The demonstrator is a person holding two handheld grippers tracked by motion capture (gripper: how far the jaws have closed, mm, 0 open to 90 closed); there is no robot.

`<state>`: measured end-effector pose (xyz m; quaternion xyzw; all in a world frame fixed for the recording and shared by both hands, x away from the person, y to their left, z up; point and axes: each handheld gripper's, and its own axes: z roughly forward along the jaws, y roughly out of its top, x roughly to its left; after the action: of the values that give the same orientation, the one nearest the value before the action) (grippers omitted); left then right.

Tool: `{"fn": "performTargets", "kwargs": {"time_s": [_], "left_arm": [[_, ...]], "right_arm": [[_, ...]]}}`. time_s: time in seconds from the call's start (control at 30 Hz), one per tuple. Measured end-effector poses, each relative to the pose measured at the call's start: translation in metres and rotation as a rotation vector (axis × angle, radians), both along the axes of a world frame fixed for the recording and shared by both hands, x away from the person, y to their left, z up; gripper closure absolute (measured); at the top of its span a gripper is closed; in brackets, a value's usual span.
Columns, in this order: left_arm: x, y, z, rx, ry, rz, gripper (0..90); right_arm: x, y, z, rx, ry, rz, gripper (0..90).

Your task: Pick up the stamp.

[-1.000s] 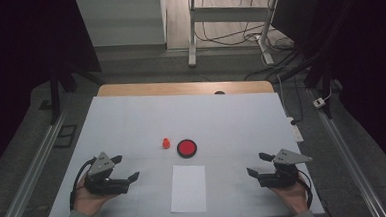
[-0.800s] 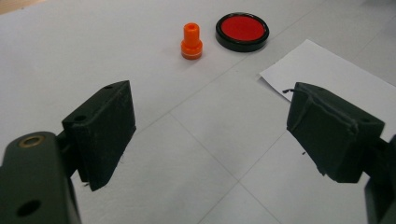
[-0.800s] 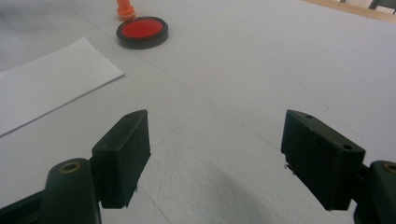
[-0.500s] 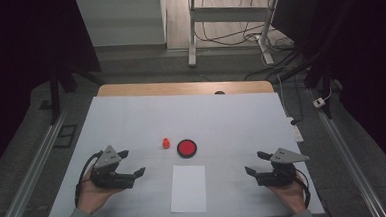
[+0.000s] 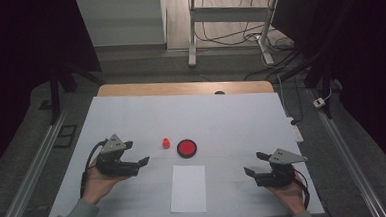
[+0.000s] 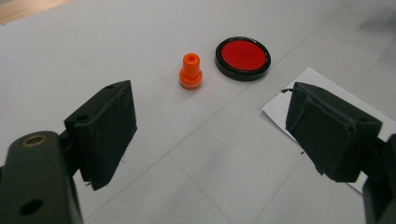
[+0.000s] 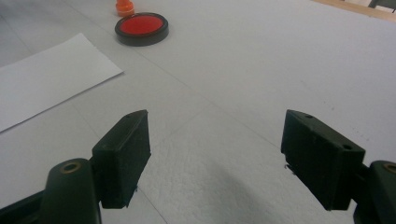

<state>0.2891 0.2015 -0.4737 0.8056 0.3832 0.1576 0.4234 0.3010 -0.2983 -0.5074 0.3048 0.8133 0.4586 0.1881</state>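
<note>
Left gripper (image 5: pixel 140 164) is wide, empty, held low over the white surface (image 5: pixel 241 121), aimed at the small orange stamp (image 5: pixel 166 143). In the left gripper view the stamp (image 6: pixel 190 71) stands upright ahead of the 2 fingers (image 6: pixel 105 130), well apart from them, nothing touching it.

Right gripper (image 5: pixel 254 173) is also wide and empty, near the front right of the surface, apart from everything. Its own view has the fingers (image 7: pixel 123 154) framing bare surface, with the ink pad (image 7: pixel 141 28) and stamp (image 7: pixel 124 6) far off at top left.

Stamp: sits just left of the round ink pad (image 5: pixel 186 148), near but not touching it, behind the sheet of white paper (image 5: pixel 188 188). Shape is a narrow neck on a wider collar base, with a hole in the top. Looks like hard plastic, so likely very light, stiff and a bit slick; it could tip or skid if 1 finger lands first. Best hold, as I judge it: across the narrow upper neck, fingers coming in level from both sides, closing gently and evenly. The collar should stop it from slipping downward.

Containers: the ink pad (image 6: pixel 243 57) is the 1 holder here, a shallow black round tray, lid off, with a flat red pad filling it to near the rim. No lid in view. The paper (image 6: pixel 322 93) lies flat and blank, 1 corner just behind the left gripper's right-hand finger in that view.
</note>
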Motion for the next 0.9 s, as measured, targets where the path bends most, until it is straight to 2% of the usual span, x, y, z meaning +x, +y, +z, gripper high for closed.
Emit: {"fn": "performTargets", "kwargs": {"time_s": [0.13, 0.23, 0.63, 0.9], "left_arm": [[0.005, -0.004, 0.001, 0.009, -0.004, -0.004, 16.9], [0.01, -0.006, 0.002, 0.014, 0.0, -0.012, 17.1], [0.026, -0.02, 0.008, 0.041, -0.001, -0.047, 17.5], [0.038, -0.029, 0.007, 0.057, 0.009, -0.052, 17.4]], "right_arm": [[0.0, 0.0, 0.0, -0.003, -0.003, -0.008, 23.6], [-0.001, 0.002, 0.0, -0.003, 0.003, 0.009, 23.7], [-0.002, 0.007, -0.001, -0.023, 0.002, 0.017, 23.8], [-0.002, 0.008, -0.002, -0.03, 0.006, 0.021, 23.9]]}}
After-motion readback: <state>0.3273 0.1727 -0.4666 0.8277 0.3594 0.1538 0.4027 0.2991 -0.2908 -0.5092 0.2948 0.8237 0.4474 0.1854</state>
